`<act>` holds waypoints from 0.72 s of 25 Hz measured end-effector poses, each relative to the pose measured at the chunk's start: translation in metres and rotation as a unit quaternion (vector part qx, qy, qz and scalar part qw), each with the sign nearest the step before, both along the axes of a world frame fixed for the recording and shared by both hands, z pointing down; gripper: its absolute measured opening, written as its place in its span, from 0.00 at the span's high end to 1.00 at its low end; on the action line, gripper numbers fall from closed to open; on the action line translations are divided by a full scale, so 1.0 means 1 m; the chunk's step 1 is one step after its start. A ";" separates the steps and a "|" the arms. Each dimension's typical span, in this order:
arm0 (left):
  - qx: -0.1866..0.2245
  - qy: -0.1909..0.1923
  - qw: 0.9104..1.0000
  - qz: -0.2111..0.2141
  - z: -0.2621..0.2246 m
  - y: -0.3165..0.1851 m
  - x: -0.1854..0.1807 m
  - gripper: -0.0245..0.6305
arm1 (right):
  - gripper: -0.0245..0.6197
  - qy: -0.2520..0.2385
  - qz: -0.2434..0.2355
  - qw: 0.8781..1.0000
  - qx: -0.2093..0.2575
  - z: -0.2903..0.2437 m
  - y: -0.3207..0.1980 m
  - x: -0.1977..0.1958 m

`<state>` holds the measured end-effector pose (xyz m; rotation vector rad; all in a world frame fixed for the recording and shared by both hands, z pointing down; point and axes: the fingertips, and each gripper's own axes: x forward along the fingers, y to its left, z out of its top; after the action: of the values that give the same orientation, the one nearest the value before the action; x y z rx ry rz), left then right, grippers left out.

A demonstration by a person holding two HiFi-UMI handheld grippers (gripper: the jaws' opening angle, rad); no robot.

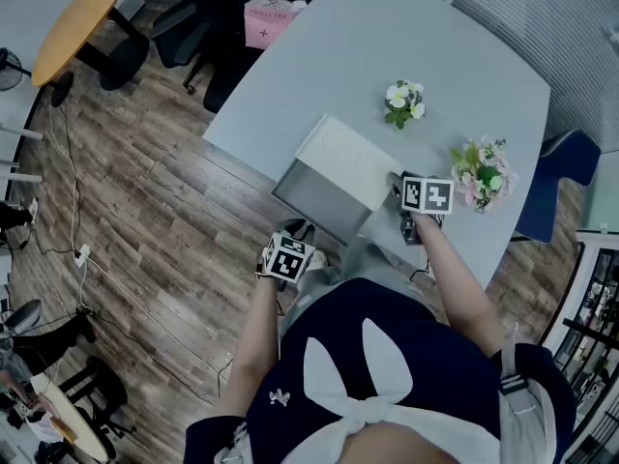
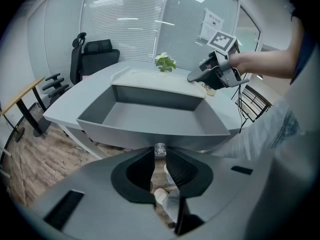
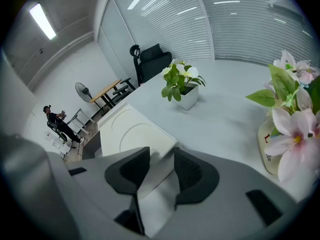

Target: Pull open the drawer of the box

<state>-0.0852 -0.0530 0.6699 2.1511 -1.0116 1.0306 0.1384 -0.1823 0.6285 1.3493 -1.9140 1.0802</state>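
A white box (image 1: 348, 158) stands near the front edge of the grey table (image 1: 387, 37). Its grey drawer (image 1: 314, 193) is pulled out toward me, past the table edge, and is empty inside (image 2: 150, 116). My left gripper (image 1: 295, 232) is shut on the drawer's small clear knob (image 2: 160, 149), which sits between the pad tips (image 2: 160, 156). My right gripper (image 1: 397, 188) is on the box's near right corner. In the right gripper view that corner of the box (image 3: 127, 131) lies between the jaws (image 3: 159, 166), which are shut on it.
A small potted plant (image 1: 403, 102) and a vase of pink flowers (image 1: 484, 174) stand on the table behind and right of the box. A blue chair (image 1: 556, 177) is at the table's right, black office chairs (image 1: 179, 27) and a pink bag (image 1: 268, 19) at its far left.
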 end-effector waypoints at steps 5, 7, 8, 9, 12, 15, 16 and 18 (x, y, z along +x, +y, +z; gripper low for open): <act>0.001 -0.001 1.000 0.001 -0.002 0.005 -0.003 0.84 | 0.72 0.003 0.001 1.000 -0.001 -0.001 0.000 0.000; 0.005 0.004 1.000 -0.002 -0.004 0.005 -0.003 0.84 | 0.72 0.004 0.001 1.000 -0.001 -0.001 -0.001 0.001; 0.006 0.006 1.000 -0.004 -0.004 0.006 -0.003 0.84 | 0.72 0.004 0.002 1.000 0.000 -0.001 -0.001 0.001; 0.005 0.008 1.000 -0.006 -0.004 0.007 -0.004 0.84 | 0.72 0.004 0.002 1.000 0.000 -0.001 -0.001 0.000; 0.002 0.005 1.000 -0.005 -0.004 0.008 -0.006 0.84 | 0.72 0.005 0.003 1.000 0.001 -0.002 0.000 -0.001; 0.003 0.004 1.000 -0.004 -0.002 0.007 -0.006 0.84 | 0.72 0.006 0.003 1.000 0.001 -0.002 0.000 -0.001; 0.000 0.004 1.000 -0.004 0.000 0.008 -0.005 0.84 | 0.72 0.006 0.003 1.000 0.001 -0.002 0.000 -0.001; 0.001 -0.001 1.000 -0.001 0.005 0.006 -0.003 0.84 | 0.72 0.006 0.003 1.000 0.000 -0.001 0.000 -0.001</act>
<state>-0.0877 -0.0467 0.6749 2.1519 -1.0148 1.0306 0.1376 -0.1827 0.6277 1.3592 -1.9030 1.0728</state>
